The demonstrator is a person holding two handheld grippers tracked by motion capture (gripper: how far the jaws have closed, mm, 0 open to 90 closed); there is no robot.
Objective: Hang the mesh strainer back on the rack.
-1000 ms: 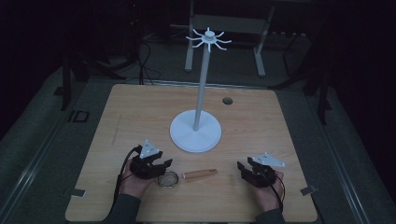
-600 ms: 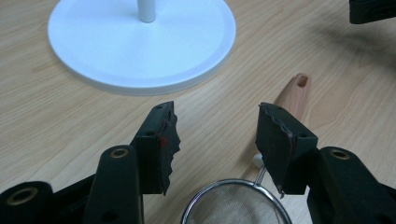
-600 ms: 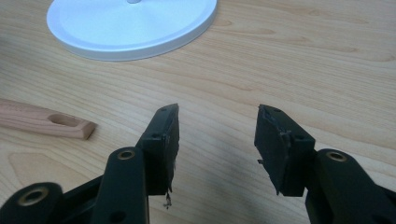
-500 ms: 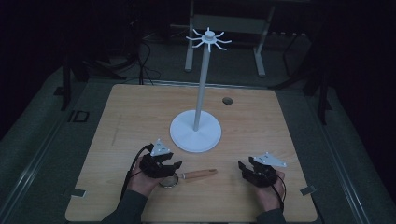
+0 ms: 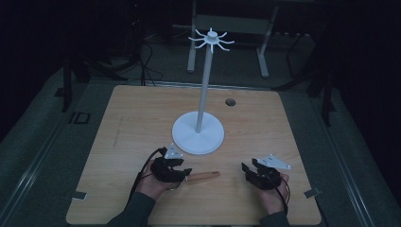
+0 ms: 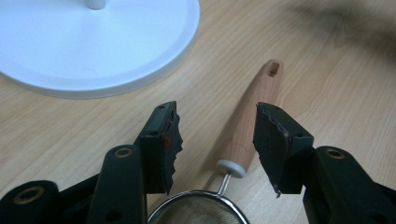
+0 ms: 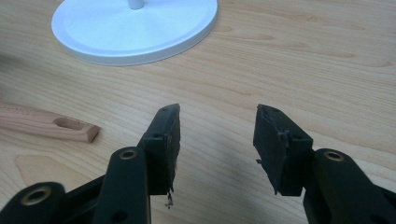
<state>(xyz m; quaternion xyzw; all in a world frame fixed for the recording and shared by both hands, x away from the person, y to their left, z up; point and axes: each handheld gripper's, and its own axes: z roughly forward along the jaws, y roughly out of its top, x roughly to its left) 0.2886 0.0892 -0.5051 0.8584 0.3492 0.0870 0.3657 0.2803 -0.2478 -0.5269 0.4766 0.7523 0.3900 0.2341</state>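
Just strainer (image 6: pixel 196 212) between spread jaws

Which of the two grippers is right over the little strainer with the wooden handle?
The left gripper: its open jaws straddle the strainer's wooden handle. The right gripper sits apart.

We see a light wooden table (image 5: pixel 123 142) with rounded corners, and a small dark round hole (image 5: pixel 230 101) in its top near the far edge, right of the middle. The table stands on a grey floor (image 5: pixel 42 156) that bears a pale "ID" marking (image 5: pixel 79 117) just off the table's left edge, with one small piece of tape (image 5: pixel 78 195) at the near left corner and another piece of tape (image 5: pixel 310 192) at the near right. Beyond the table, in the dark, we make out a pale metal frame (image 5: pixel 262 52) on two legs and black cables (image 5: pixel 146 56) lying on the floor to its left.
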